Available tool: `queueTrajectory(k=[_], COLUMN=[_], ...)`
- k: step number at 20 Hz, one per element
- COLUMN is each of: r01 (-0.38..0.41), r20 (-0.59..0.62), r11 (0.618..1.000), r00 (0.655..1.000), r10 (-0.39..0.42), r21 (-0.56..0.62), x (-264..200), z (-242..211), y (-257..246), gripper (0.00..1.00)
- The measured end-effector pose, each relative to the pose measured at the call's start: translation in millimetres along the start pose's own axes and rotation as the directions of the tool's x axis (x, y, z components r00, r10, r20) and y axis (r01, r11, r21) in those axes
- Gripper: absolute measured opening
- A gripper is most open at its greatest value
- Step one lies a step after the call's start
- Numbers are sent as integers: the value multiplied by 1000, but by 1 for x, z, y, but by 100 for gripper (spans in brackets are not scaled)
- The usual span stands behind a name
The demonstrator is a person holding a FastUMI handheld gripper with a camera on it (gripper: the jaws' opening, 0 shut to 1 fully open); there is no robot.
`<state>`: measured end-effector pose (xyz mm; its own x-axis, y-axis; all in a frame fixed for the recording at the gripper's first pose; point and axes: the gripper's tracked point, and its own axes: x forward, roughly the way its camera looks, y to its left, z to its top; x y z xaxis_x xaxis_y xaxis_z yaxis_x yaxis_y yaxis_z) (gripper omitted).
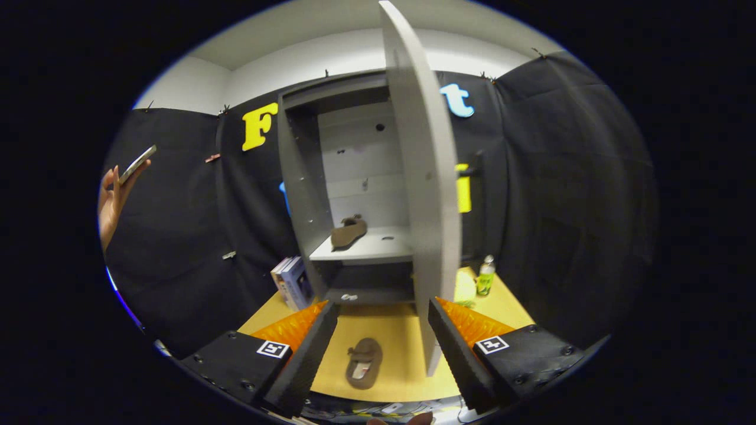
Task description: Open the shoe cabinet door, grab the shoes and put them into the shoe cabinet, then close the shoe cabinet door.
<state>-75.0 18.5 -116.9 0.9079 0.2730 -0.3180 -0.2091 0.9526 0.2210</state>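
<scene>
Already one brown flat shoe point(348, 231) is seen lying on the middle shelf of the tall grey wooden shoe cabinet point(301, 195), whose grey door point(428, 195) stands swung out edge-on toward the camera. The second brown flat shoe point(364, 363) lies on the yellow wooden worktop point(401, 336), between the spread fingers of the hand-held gripper point(384, 345), which hold nothing. The door's lower corner hangs just beside the right finger, so a descent toward the shoe could be blocked by it, or the door could be knocked further round. A soft, flat shoe is judged likely to fold or slip if only its edge is pinched. A green plastic bottle point(485, 276) beyond the door and the stacked books point(292, 282) beside the cabinet could be toppled by a wide swing. A person's hand point(112, 203) holding a phone point(137, 164) is seen well apart.
</scene>
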Motion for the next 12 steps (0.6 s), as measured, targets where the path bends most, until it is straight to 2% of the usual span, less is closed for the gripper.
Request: queueTrajectory(k=[3,6,10,12], r01=[-50,-85,-71,-35], r20=[-148,-291,-419,-461], r11=[999,996,996,998], r00=[988,953,904,886], r10=[46,83,87,53], r21=[-21,3,53,47], x=[31,57,95,111], z=[-73,-147,-234,-268], y=[25,47,54,46], gripper=[98,99,99,99])
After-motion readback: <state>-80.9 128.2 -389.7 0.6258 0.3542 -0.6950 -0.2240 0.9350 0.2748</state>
